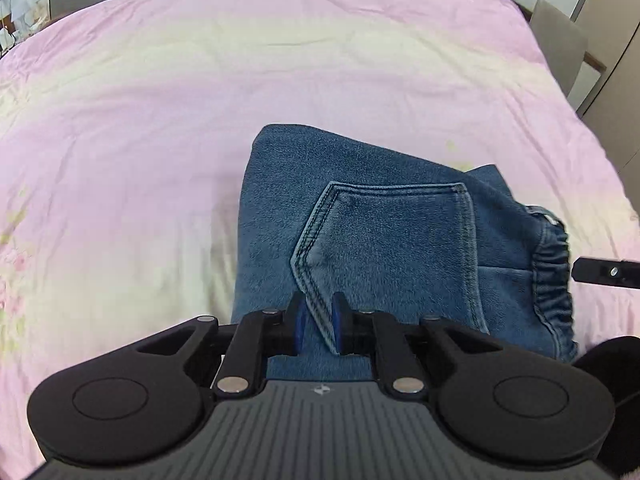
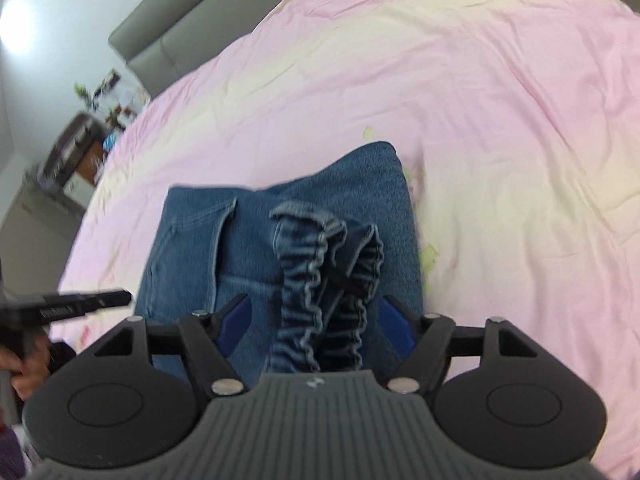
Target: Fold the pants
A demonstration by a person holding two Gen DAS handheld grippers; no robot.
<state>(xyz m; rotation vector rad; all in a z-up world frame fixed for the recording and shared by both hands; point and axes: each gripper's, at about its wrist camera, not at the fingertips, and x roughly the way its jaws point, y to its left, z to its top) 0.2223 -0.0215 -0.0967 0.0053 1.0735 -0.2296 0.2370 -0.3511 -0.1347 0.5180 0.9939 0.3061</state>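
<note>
left wrist view: jeans bunched near the bed's front edge

left wrist view is showing the left gripper (image 1: 319,326) pinching the pants (image 1: 360,220), its blue pads (image 1: 300,326) closing in on a stitched fold of denim beside the back pocket (image 1: 396,232). the pants are lying folded on the pink bedspread (image 1: 160,100), toward its near edge and right of its middle. the elastic waistband (image 1: 554,276) is sitting at the garment's right end, and a black finger of the right gripper (image 1: 606,272) is poking in just beside it.

the right wrist view is showing the right gripper (image 2: 316,320) with its fingers spread wide apart, the gathered waistband (image 2: 320,280) running up between them (whether either pad is touching the cloth is hard to say; this frame is blurred). a black finger of the left gripper (image 2: 92,302) is reaching toward the denim's left edge. a grey headboard (image 2: 180,28) is rising beyond the bedspread's far edge.
</note>
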